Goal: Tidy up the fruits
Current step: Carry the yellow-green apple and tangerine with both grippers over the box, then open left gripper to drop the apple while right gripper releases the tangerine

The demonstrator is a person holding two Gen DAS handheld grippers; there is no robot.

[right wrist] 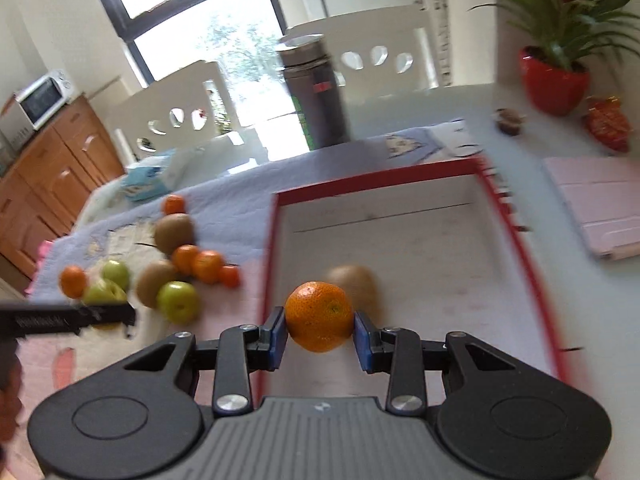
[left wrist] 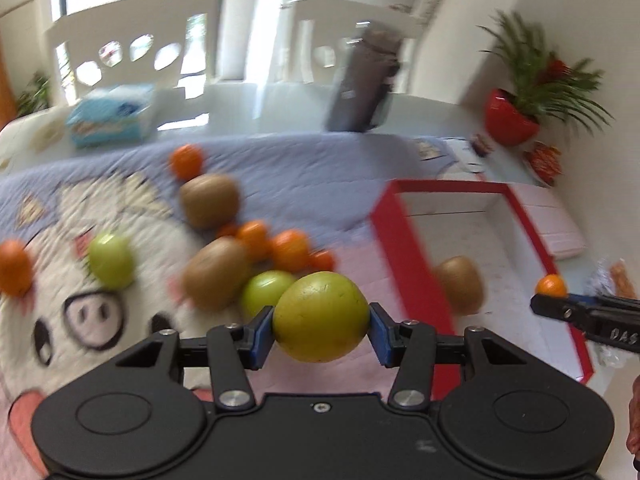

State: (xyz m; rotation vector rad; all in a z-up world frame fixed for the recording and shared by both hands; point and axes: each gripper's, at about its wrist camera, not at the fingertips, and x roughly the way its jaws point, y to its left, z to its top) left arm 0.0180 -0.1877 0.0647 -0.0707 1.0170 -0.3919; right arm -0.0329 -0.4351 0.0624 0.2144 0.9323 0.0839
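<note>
A round yellow-green apple [left wrist: 321, 317] is clamped between the blue pads of the left gripper [left wrist: 321, 322], held clear of the pig-print quilted cloth [left wrist: 80, 312] and just short of the red rim of the red-edged white cardboard tray [left wrist: 416, 280]. A small dimpled orange mandarin [right wrist: 319, 317] is pinched in the right gripper [right wrist: 319, 330], carried over the tray's near end. One brown fuzzy kiwi [right wrist: 354, 286] is already lying on the tray floor, just behind the mandarin in the right wrist view.

Loose fruit on the cloth: two more green apples [left wrist: 110, 260], two kiwis [left wrist: 210, 200] and several mandarins [left wrist: 290, 250], bunched close together, some touching.

Risks judged from this state:
- Both held fruits are round and smooth, gripped only at two narrow pads near the widest girth; a slip or a twist out of the pads is thought possible if the wrist is tilted or jolted. Both views are motion-blurred.
- The apple has yet to pass the tray rim; a low carry could knock it against the red edge.
- A mandarin released from height may roll or strike the kiwi.
- The two grippers are near each other at the tray, so a collision could be caused if both are lowered together.
- Whether the tray has compartments cannot be told.
</note>
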